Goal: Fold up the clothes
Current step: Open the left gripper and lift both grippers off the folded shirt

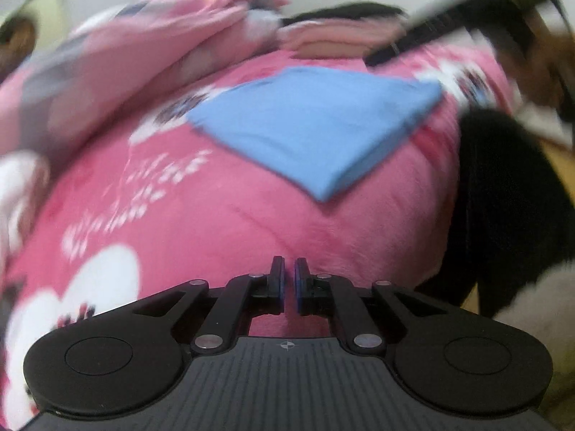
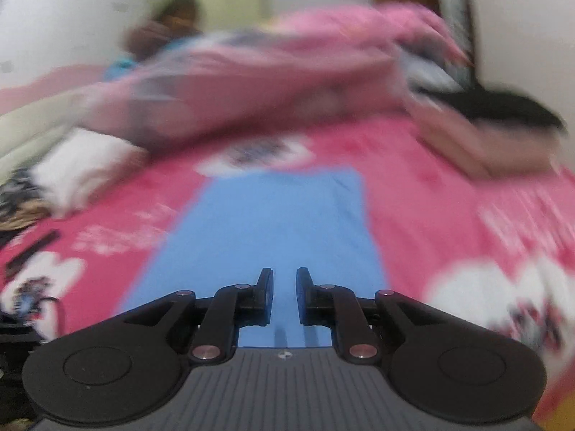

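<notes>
1. Folded flat into a neat rectangle: blue garment (image 1: pixel 316 129), lying on the pink printed blanket (image 1: pixel 222 230) that covers the bed.
2. Left tongs (image 1: pixel 289 269) nearly clenched, only a sliver of gap, nothing between them, poised over bare blanket just short of the garment's near corner.
3. Right tongs (image 2: pixel 284 280) slightly parted, empty, hovering above the garment's near end; no cloth pinched.
4. Judged near completion for this piece: edges squared, layers stacked.
5. Possibly left: the rumpled pink bedding (image 2: pixel 273 72) heaped behind, and dark clothing (image 1: pixel 503 194) at the bed's edge.
</notes>
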Demonstrator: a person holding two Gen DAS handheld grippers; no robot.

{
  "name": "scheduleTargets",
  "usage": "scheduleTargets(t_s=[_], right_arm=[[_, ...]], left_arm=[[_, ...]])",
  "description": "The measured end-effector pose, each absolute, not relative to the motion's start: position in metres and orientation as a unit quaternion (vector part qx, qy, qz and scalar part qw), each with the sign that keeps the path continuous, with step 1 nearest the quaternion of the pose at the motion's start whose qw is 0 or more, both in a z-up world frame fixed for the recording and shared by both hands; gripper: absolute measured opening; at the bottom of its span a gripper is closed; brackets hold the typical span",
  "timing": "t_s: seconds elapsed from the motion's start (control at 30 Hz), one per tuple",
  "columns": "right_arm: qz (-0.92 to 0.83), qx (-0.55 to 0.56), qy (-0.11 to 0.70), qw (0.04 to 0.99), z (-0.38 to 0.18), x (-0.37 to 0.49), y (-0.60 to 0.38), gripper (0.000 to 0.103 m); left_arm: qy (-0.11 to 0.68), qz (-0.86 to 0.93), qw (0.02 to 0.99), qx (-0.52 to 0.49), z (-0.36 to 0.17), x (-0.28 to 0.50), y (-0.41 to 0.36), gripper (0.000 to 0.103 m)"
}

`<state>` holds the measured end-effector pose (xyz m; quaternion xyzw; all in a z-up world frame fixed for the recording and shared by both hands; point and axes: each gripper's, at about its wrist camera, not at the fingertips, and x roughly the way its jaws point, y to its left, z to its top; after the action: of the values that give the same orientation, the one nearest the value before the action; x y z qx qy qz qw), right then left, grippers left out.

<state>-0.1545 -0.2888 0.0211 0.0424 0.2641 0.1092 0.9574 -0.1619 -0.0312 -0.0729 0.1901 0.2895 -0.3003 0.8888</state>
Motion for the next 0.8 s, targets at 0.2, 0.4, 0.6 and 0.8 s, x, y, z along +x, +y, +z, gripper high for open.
scheduleTargets(t_s=[0.2,0.4,0.6,0.8], right_arm=[[0.168,-0.021,0.34,0.925,-0.026,-0.143,-0.238,0.014],[0.172,-0.003,0.306,0.936,-0.006,-0.164,-0.239,0.014],[0.227,-0.016,0.28,0.933,-0.022,-0.155,-0.21,0.014],[0.266,-0.013,0.266,0.926,-0.027,-0.172,-0.212,0.015]], left_arm=[[0.329,-0.264,0.904,0.066,-0.057,-0.128,0.006,0.006],[0.314,-0.245,0.916,0.044,-0.05,-0.103,0.006,0.021],[0.31,-0.247,0.918,0.024,-0.045,-0.075,-0.027,0.022],[0.297,-0.263,0.918,0.022,-0.039,-0.039,-0.054,0.022]])
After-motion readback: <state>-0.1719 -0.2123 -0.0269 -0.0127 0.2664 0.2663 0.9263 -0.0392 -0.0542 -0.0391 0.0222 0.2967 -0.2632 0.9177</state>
